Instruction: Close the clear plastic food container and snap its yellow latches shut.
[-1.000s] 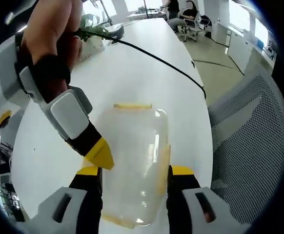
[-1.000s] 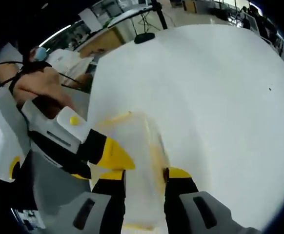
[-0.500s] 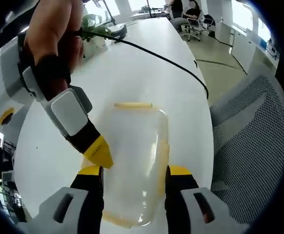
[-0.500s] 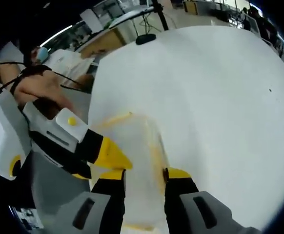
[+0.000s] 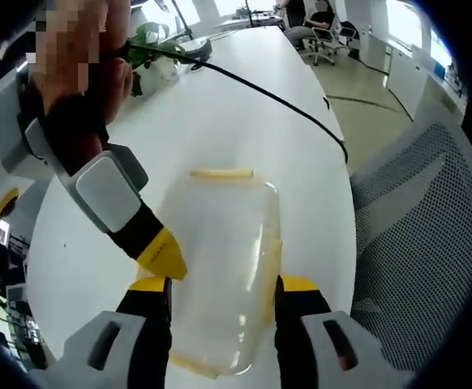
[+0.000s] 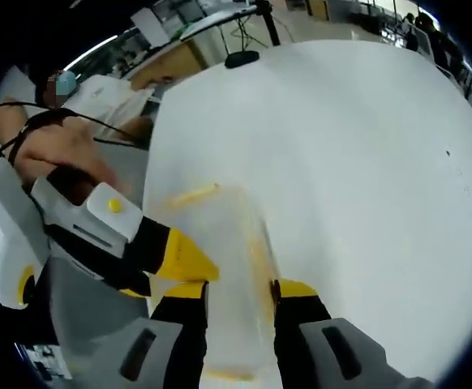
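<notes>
no readable text, no labels, no brands, no numbers, no signs

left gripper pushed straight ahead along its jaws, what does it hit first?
Nothing new: the clear plastic food container already sits between the left gripper jaws. Past it, the far yellow latch, then bare white table; depth unclear.

We find the container (image 5: pixel 224 267) lying on the table (image 5: pixel 236 121), between the left gripper's (image 5: pixel 222 285) two jaws. The right gripper (image 5: pixel 159 251) comes in from the left, its tip just beside the container's edge (contact unclear). Beyond the container a cable (image 5: pixel 276 101) crosses the table; a chair (image 5: pixel 414 243) stands to the right.
</notes>
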